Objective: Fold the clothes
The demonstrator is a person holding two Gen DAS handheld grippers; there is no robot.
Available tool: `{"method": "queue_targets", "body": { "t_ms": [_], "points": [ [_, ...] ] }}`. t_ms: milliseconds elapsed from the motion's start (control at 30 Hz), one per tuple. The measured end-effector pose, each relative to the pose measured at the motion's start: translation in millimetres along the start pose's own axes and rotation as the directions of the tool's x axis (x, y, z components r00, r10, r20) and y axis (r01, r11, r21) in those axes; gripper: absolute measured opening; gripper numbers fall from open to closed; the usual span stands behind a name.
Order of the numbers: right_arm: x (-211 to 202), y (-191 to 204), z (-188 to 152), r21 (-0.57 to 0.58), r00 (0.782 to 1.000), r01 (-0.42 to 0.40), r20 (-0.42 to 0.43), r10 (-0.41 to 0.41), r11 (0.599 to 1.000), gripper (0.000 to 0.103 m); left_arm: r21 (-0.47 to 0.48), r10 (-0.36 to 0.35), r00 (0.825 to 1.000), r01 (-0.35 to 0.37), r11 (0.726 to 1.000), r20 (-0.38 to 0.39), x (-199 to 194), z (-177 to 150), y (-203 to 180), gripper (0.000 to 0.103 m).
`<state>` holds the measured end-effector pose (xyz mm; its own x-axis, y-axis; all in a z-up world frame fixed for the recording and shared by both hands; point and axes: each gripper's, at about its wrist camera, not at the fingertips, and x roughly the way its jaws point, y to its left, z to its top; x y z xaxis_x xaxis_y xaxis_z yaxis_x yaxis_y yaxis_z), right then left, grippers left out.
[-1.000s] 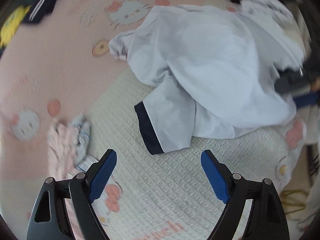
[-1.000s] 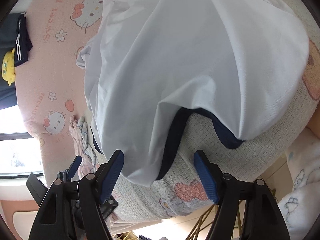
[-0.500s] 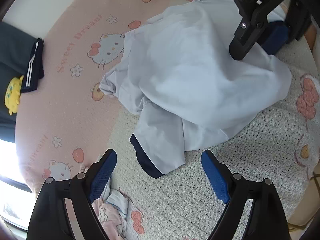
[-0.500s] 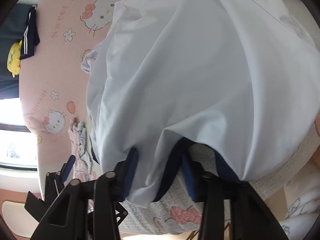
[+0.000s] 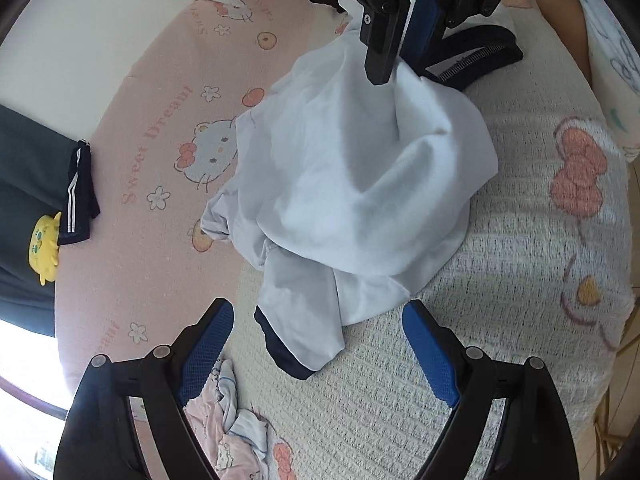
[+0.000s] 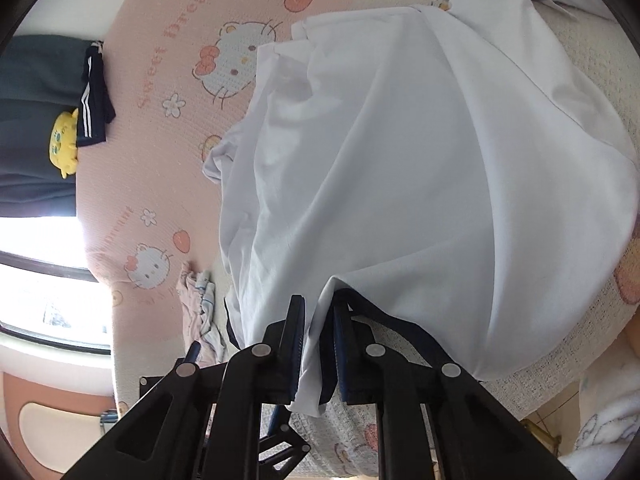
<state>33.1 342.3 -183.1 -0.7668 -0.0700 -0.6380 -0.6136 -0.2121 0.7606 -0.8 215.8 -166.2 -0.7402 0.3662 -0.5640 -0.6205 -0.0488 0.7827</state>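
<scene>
The white shirt [image 5: 360,184] lies crumpled mid-bed [image 5: 520,280], soft, light and floppy. The right gripper [image 6: 318,344] has just been closing and pinches its navy collar edge; the left gripper [image 5: 318,344] hangs wide apart, empty, above the navy-cuffed sleeve [image 5: 296,336], probably the next hold.

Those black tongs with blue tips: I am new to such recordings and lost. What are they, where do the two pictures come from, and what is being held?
They are hand-held grippers, one in each of a person's hands, each with a camera looking along its fingers. One picture is from the left gripper, open and empty above a navy-edged sleeve. The other is from the right gripper, whose jaws have just been closing and now pinch the white shirt at its edge. The shirt lies crumpled on a cream blanket over a pink cartoon-cat sheet.
</scene>
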Motion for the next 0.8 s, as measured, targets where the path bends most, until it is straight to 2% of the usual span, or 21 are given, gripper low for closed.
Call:
{"method": "queue_targets", "body": {
  "t_ms": [133, 200, 267, 367, 500, 633, 700, 733, 767, 800],
  "points": [
    [-1.4, 1.4, 4.3, 0.011, 1.0, -0.026, 0.007, 0.026, 1.0, 0.013, 0.04, 0.001, 0.999, -0.003, 0.999, 0.041, -3.8, 2.7, -4.6, 0.086],
    [-23.4, -14.4, 6.5, 0.012, 0.999, -0.048, 0.015, 0.048, 0.999, 0.013, 0.05, -0.006, 0.998, 0.003, 0.999, 0.055, -2.8, 3.4, -7.2, 0.086],
    [-18.6, -5.4, 7.4, 0.005, 0.997, -0.066, 0.029, 0.066, 0.998, 0.013, 0.05, -0.012, 0.998, 0.009, 0.999, 0.059, 0.1, 5.1, -7.5, 0.086],
    [-11.4, 4.5, 7.9, -0.014, 0.995, -0.089, 0.045, 0.09, 0.996, 0.013, -0.011, -0.065, 0.997, 0.066, 0.998, 0.051, 3.0, 11.9, 2.1, 0.086],
    [-10.8, 7.0, 9.2, -0.027, 0.993, -0.108, 0.051, 0.109, 0.994, 0.013, -0.109, -0.164, 0.983, 0.172, 0.979, 0.081, -5.6, 21.0, 11.6, 0.086],
    [-9.5, 5.0, 11.3, 0.0, 0.991, -0.123, 0.055, 0.122, 0.992, 0.013, -0.147, -0.158, 0.981, 0.174, 0.974, 0.112, -9.4, 30.5, 13.0, 0.086],
    [-9.4, 2.9, 12.1, 0.016, 0.99, -0.129, 0.056, 0.128, 0.991, 0.013, -0.149, -0.182, 0.977, 0.197, 0.969, 0.11, -5.4, 34.1, 12.0, 0.08],
    [-9.4, 1.7, 12.2, 0.023, 0.99, -0.131, 0.057, 0.129, 0.991, 0.013, -0.15, -0.202, 0.974, 0.216, 0.965, 0.102, -2.1, 35.1, 11.4, 0.067],
    [-9.5, 0.5, 12.4, 0.029, 0.99, -0.132, 0.058, 0.131, 0.991, 0.013, -0.151, -0.223, 0.97, 0.235, 0.96, 0.094, 1.1, 36.0, 10.7, 0.049],
    [-6.9, 0.4, 12.2, 0.038, 0.99, -0.133, 0.052, 0.131, 0.99, 0.013, -0.152, -0.243, 0.966, 0.254, 0.955, 0.086, 4.4, 37.0, 10.1, 0.041]
  ]
}}
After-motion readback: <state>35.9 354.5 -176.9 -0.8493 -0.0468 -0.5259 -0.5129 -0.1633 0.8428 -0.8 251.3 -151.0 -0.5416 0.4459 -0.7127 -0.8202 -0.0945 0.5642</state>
